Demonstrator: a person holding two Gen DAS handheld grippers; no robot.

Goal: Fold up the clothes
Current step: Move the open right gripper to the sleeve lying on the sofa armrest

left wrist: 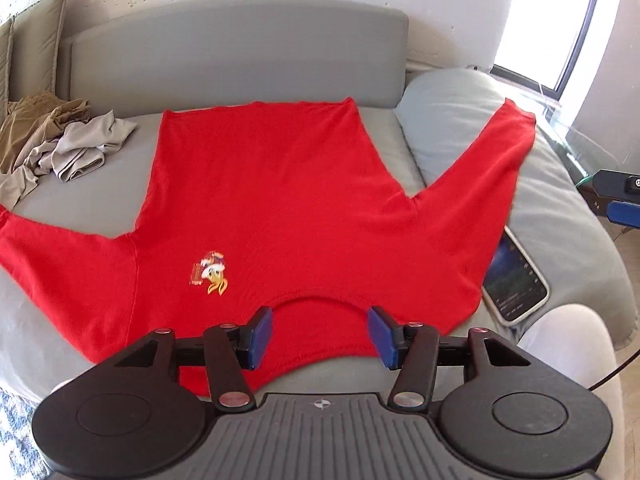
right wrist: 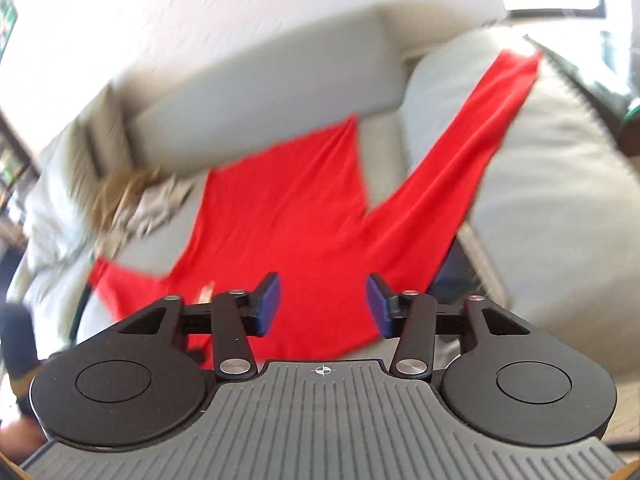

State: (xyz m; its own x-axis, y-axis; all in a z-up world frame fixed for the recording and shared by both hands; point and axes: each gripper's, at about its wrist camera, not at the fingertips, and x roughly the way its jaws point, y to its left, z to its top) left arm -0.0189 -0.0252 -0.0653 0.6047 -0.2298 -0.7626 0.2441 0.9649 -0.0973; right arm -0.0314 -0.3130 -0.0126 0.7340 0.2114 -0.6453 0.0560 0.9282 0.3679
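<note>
We see a red long-sleeved cotton shirt (left wrist: pixel 272 208) spread flat, front up, on the seat of a grey upholstered sofa (left wrist: pixel 240 60). Its collar lies nearest the left wrist camera and its hem reaches the foot of the backrest. A small cartoon print (left wrist: pixel 210 273) sits on the chest. One sleeve runs out toward the left edge of the view; the other sleeve (left wrist: pixel 480 168) climbs over a grey cushion (left wrist: pixel 448 108) on the right.

The left gripper (left wrist: pixel 320 332) hovers just above the neckline, its blue-padded jaws standing wide apart with nothing between them. Whether the pads touch the cloth we cannot tell.

The right gripper (right wrist: pixel 323 304) is likewise spread, empty, over the lower part of the shirt (right wrist: pixel 288 216); this view is blurred, so contact cannot be judged. Its tip (left wrist: pixel 620 196) shows at the right border of the left wrist view.

A crumpled pile of beige and tan garments (left wrist: pixel 60 140) lies at the far left of the seat, apart from the shirt body. A smartphone with a lit screen (left wrist: pixel 516 276) lies beside the shirt's right shoulder, its upper end tucked under the sleeve edge.
</note>
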